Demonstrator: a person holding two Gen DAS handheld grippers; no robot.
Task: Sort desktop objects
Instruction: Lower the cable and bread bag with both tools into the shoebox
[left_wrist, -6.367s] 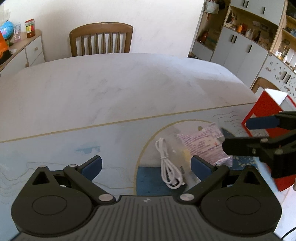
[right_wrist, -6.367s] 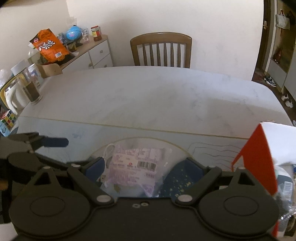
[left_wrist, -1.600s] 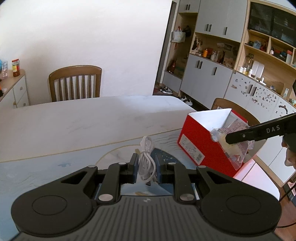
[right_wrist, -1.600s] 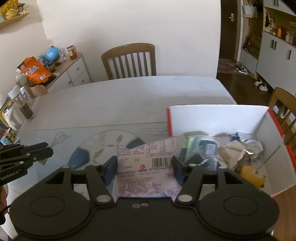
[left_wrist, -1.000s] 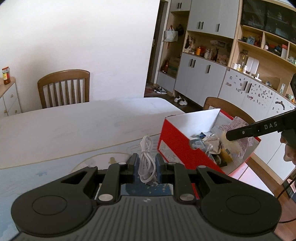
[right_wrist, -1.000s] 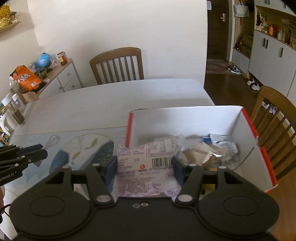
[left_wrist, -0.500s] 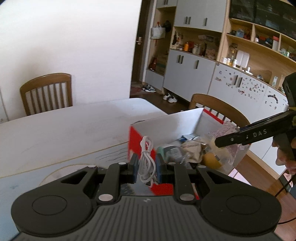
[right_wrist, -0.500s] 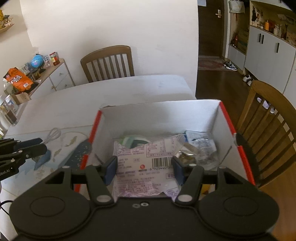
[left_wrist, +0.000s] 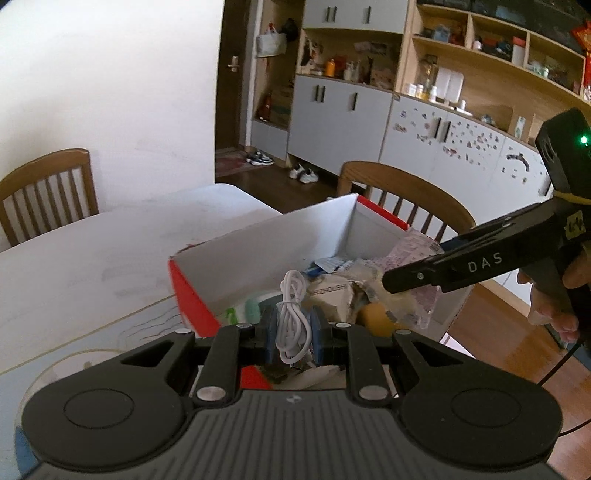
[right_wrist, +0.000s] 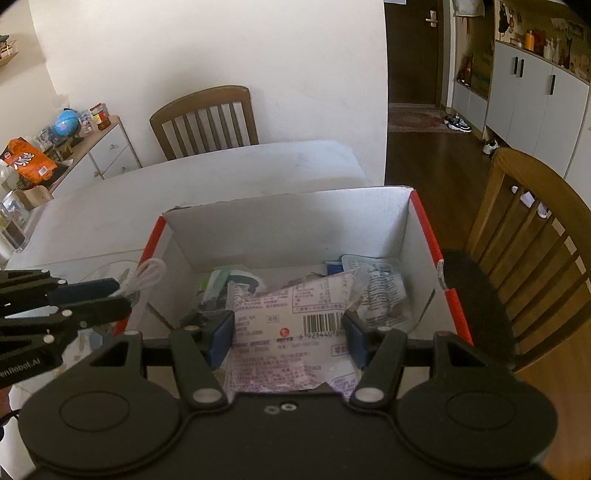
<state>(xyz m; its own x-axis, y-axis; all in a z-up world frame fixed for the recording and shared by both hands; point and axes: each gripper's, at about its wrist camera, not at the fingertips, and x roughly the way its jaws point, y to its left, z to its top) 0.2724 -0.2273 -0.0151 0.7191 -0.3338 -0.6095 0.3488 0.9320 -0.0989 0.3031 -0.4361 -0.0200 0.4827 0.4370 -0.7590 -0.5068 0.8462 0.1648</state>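
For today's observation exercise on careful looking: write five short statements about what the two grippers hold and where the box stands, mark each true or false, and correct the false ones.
1. The left gripper is shut on a coiled white cable. True.
2. The right gripper is empty. False: it is shut on a plastic packet printed with a barcode.
3. The red box has nothing inside it. False: several packets and other items already lie in it.
4. The packet is held over the open box. True.
5. The box has a closed lid. False: its top is open, showing the white inner walls.
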